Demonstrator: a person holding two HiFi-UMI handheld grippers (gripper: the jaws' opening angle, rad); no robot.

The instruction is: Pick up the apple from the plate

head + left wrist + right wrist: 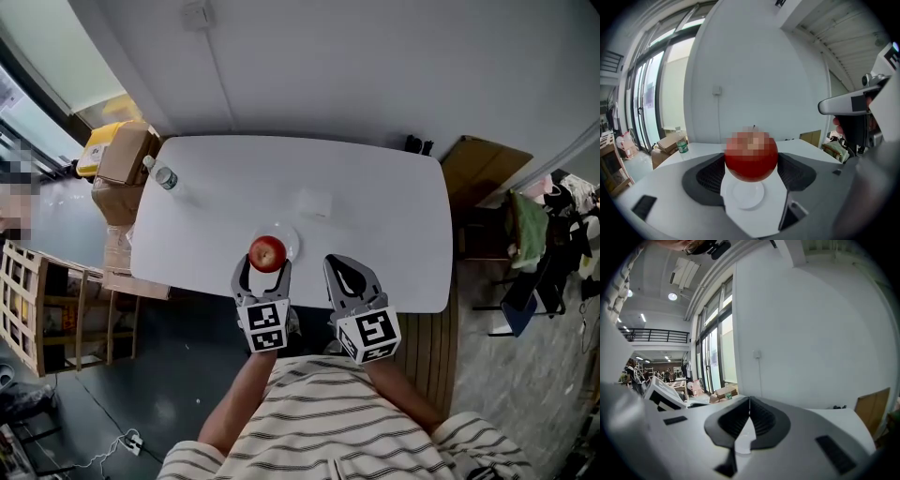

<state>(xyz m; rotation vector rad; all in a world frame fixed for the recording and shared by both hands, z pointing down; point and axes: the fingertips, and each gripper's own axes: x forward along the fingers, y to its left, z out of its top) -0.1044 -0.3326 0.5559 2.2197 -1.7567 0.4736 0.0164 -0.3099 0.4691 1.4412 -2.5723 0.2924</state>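
A red apple (267, 253) is clamped between the jaws of my left gripper (265, 264), near the table's front edge. In the left gripper view the apple (751, 157) hangs a little above a small white plate (746, 196), with a dark pad pressed on each side. In the head view the plate (292, 241) peeks out from behind the apple. My right gripper (340, 267) hovers to the right of the apple, shut and empty. Its pads (749, 414) meet with nothing between them.
The white table (375, 187) carries a water bottle (165, 177) at its far left corner and a pale flat item (314, 202) near the middle. Cardboard boxes (122, 155) and a wooden crate (28, 300) stand left of it, and a brown board (478, 167) stands to its right.
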